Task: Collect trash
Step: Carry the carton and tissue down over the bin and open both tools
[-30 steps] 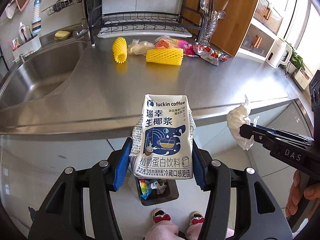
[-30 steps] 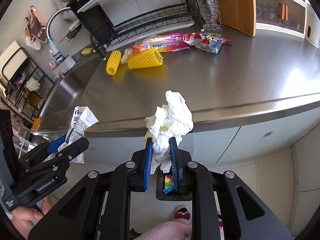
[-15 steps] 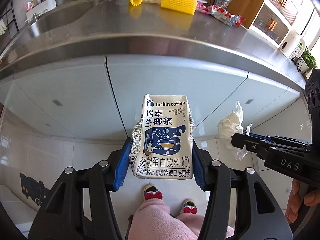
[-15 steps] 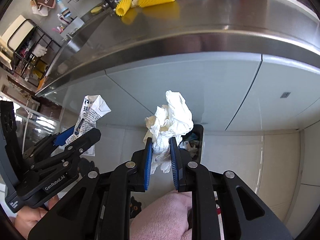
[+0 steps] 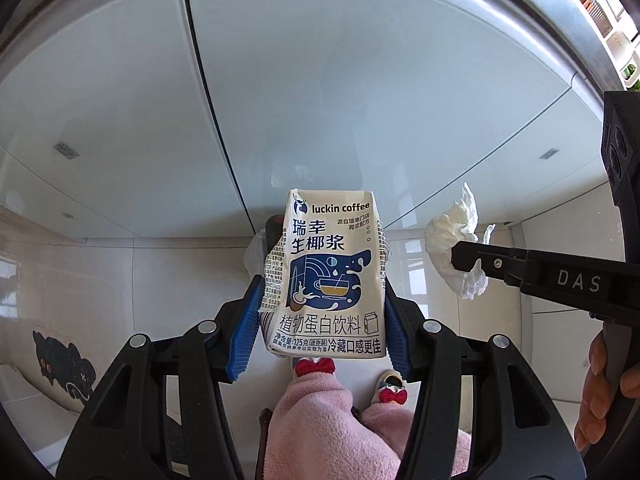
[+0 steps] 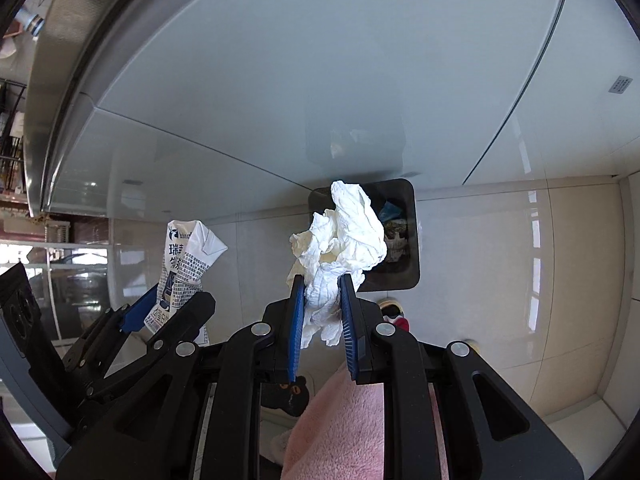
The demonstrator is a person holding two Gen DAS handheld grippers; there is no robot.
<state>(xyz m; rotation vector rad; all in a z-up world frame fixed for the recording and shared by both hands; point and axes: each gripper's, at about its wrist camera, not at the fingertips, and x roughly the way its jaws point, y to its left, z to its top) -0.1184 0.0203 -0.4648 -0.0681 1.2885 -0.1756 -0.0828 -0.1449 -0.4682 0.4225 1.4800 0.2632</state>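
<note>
My left gripper is shut on a white and blue luckin coffee carton, held upright above the floor; the carton also shows in the right wrist view. My right gripper is shut on a crumpled white tissue, which also shows in the left wrist view. A black trash bin with rubbish inside stands on the floor against the cabinets, right behind the tissue. In the left wrist view the carton hides most of the bin.
Pale grey cabinet doors fill the upper view under the steel counter edge. The floor is beige tile. The person's pink-clad legs and slippers are below the grippers. A black cat mat lies at left.
Both grippers have dropped from counter height and tilted down toward the floor, with the carton and tissue still held. The counter top has left view and the bin is now close ahead.
</note>
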